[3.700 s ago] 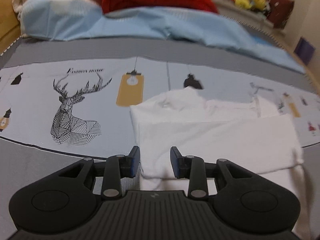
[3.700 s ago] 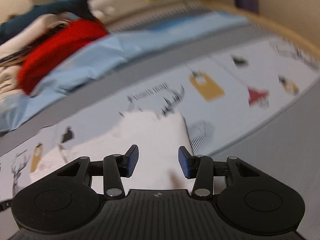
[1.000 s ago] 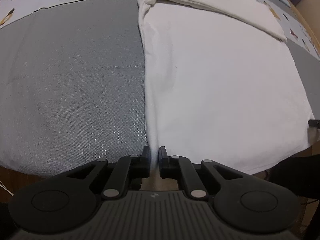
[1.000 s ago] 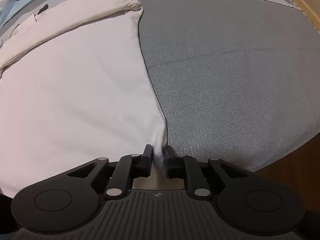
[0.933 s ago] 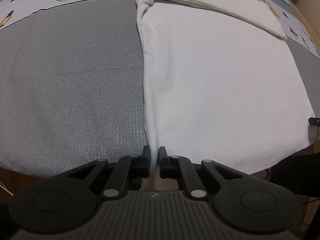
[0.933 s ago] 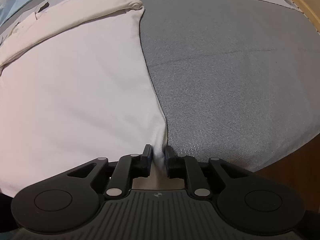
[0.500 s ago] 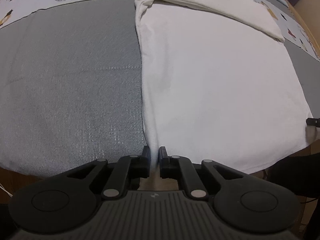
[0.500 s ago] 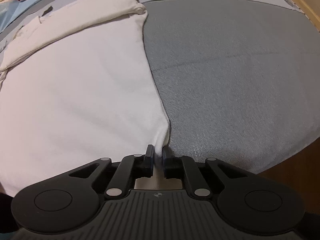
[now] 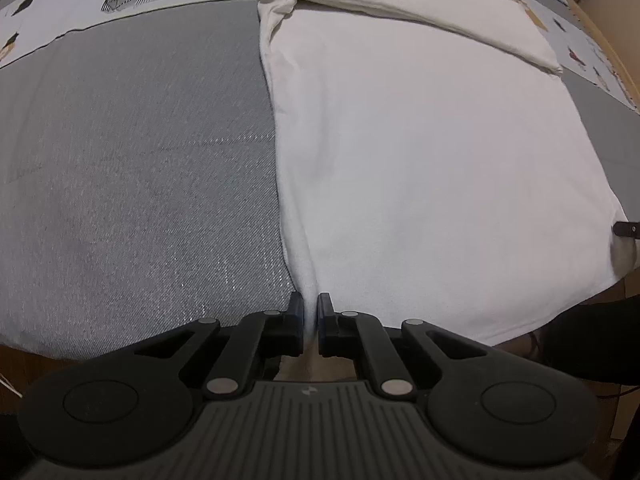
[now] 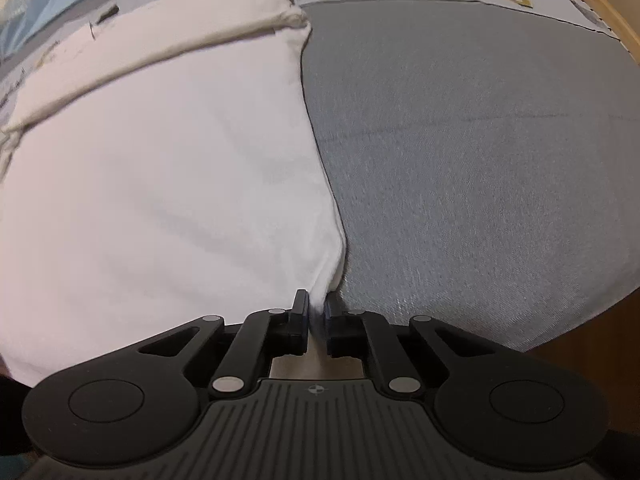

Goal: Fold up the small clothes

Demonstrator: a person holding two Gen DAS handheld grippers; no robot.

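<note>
Down at the near edge of the grey bedcover [image 9: 140, 152], the white garment [image 9: 420, 152] lies flat. Left gripper [image 9: 310, 312] pinches its left corner; right gripper [image 10: 318, 310], jaws closing, apparently nips the right corner.

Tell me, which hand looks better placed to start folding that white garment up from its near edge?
Neither clearly. The left gripper is shut on the white garment at its near left corner, and the right gripper is closing on the near right corner, cloth between its jaws. The left is slightly ahead, its grip already set.
</note>
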